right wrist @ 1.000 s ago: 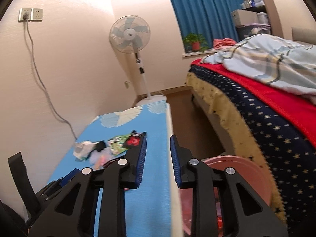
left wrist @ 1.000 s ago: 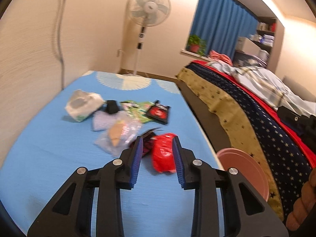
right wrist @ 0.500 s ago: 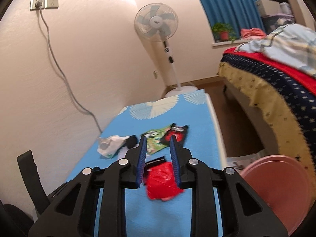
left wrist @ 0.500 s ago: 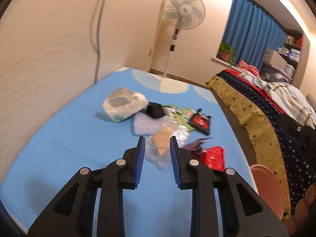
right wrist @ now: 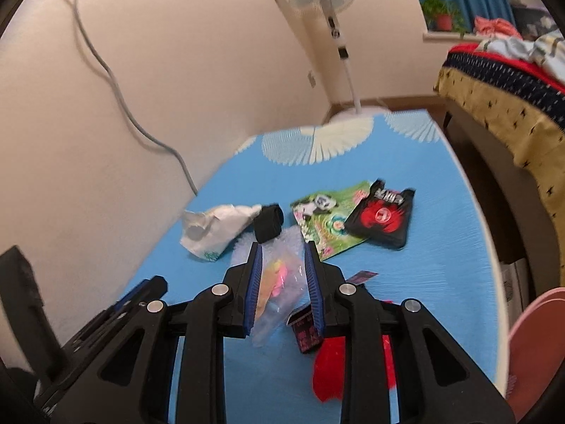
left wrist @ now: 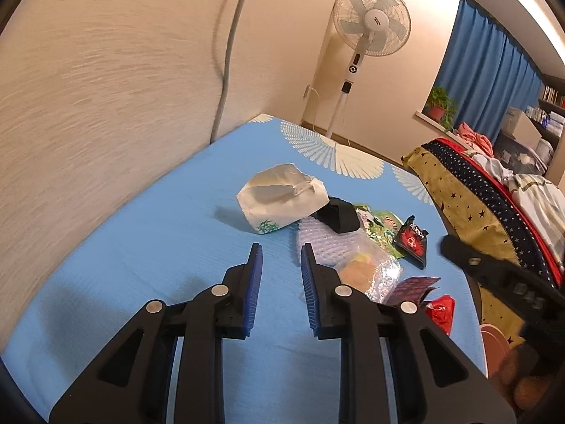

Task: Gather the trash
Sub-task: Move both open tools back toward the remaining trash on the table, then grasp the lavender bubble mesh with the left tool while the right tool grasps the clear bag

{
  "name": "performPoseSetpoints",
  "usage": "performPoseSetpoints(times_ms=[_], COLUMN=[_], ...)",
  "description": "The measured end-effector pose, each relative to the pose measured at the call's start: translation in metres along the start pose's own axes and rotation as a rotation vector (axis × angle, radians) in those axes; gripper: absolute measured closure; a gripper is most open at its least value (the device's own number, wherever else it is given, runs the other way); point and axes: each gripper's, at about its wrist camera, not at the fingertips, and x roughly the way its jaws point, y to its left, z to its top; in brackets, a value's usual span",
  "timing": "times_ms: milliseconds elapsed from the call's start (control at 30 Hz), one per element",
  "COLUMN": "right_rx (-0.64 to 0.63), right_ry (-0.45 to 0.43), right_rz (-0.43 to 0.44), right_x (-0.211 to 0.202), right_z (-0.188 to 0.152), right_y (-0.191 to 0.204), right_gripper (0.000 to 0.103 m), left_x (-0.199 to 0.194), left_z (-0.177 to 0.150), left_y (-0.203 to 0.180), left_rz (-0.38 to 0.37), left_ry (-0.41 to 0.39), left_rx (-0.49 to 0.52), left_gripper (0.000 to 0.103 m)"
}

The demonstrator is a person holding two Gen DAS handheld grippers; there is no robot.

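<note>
litter (left wrist: pixel 356 247) lies bunched mid-surface (left wrist: pixel 148 247) ahead of the left tongs (left wrist: pixel 280 258), narrowly apart and empty, while the right tongs (right wrist: pixel 282 258), easing wider, frame a clear plastic bag (right wrist: pixel 282 282) for pickup, unclamped.

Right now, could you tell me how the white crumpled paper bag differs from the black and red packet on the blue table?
The white crumpled paper bag is puffed up and bulky; the black and red packet lies flat. The bag is pale with a small green print; the packet is dark with a red round emblem. The bag sits on the wall side of the pile, the packet on the bed side. Both rest on the blue table, untouched by either hand-held gripper.
</note>
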Motion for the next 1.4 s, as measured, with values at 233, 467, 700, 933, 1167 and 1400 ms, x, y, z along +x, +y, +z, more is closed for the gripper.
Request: performPoseSetpoints(times_ms=[233,467,700,933,1167,1400], right_rx=[0.016,0.035,0.018,-0.006,-0.043,-0.071], right_ry=[0.129,0.198,0.221,0.226,0.203,0.141], right_rz=[-0.021,-0.042,-0.021,0.001,0.017,0.036], right_x=[0.047,0.063,0.071,0.072,0.060,0.031], right_z=[0.002,-0.002,-0.005,-0.006,-0.006,0.000], right_y=[-0.004,-0.014,-0.013,-0.011,-0.006,0.005], right_gripper=[0.054,0.051,0.051,0.064,0.085,0.099], left_x=[0.019,0.046,0.075,0.096,0.090,0.064], left_z=[0.005,0.009,0.011,0.007,0.005,0.012], left_y=[0.001,0.000,0.000,-0.010,-0.013,-0.019], left_rz=[-0.033,-0.067,-0.108,-0.128,-0.147,-0.149], left_ry=[0.039,0.074,0.156,0.242,0.237,0.182], left_rx=[0.005,0.004,-0.030,-0.004,0.018,0.045], left_gripper=[0.081,0.081,0.077,0.077,0.096,0.098])
